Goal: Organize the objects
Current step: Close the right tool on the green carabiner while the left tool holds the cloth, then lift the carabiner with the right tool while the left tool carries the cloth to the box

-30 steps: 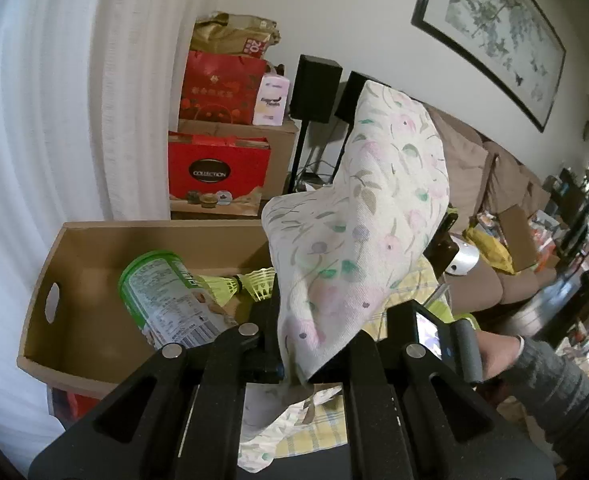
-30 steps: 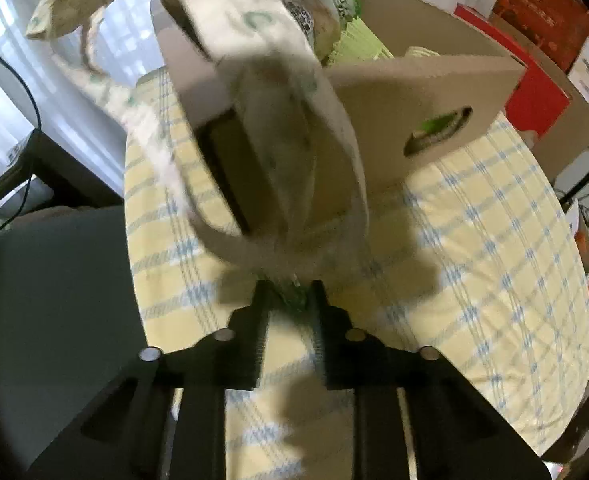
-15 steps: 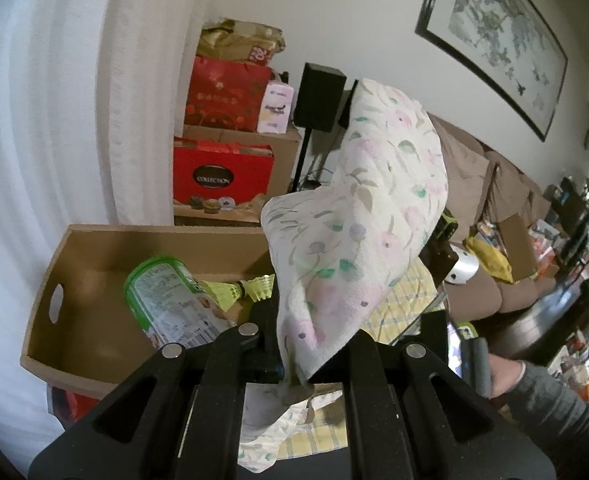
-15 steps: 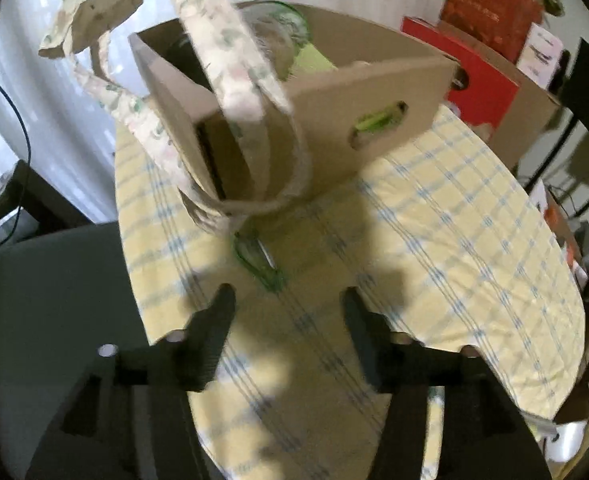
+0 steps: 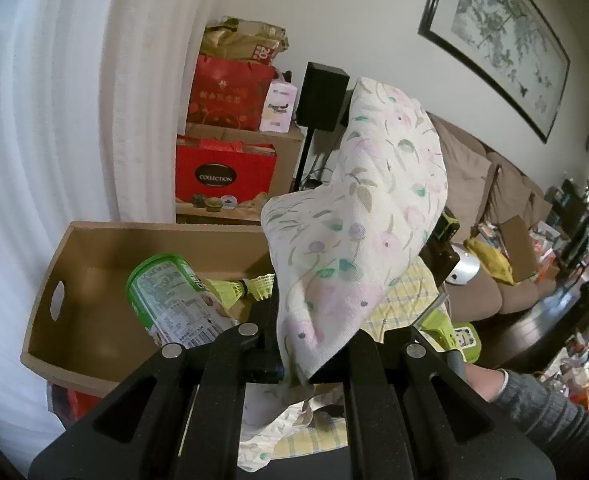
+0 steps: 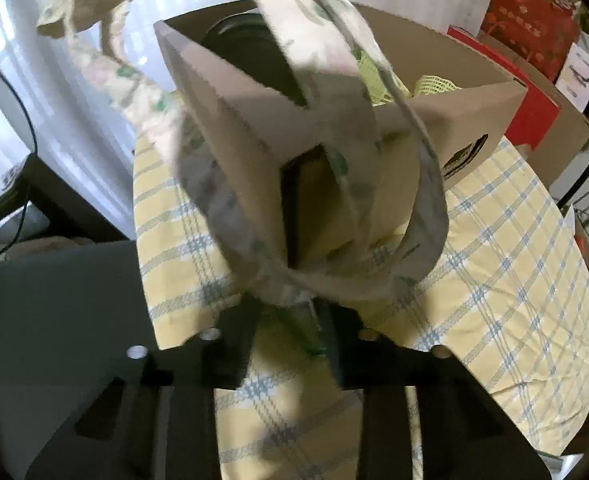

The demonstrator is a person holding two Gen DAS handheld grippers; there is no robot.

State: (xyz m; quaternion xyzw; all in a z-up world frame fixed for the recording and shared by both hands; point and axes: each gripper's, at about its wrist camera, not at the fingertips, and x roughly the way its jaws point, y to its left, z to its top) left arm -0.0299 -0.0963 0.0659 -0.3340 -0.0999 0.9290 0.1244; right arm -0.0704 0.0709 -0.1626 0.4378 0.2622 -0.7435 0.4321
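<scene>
My left gripper is shut on a floral cloth bag, which it holds up over the near edge of a cardboard box. Inside the box lie a green can and yellow shuttlecocks. In the right wrist view the bag's strap hangs in a loop in front of the box. The right gripper points down at the checked tablecloth. Its jaws are closing, with the strap's lowest fold and a small green item between them. A little gap still shows, and the picture is blurred.
Red gift boxes and a black speaker stand behind the box by the white curtain. A brown sofa with clutter fills the right. A hand in a grey sleeve is at the lower right. A dark chair sits beside the table.
The right gripper let go and drew back with wide jaws, leaving the green item on the tablecloth. It then came forward again and narrowed around it. The left gripper and the bag stayed put.
</scene>
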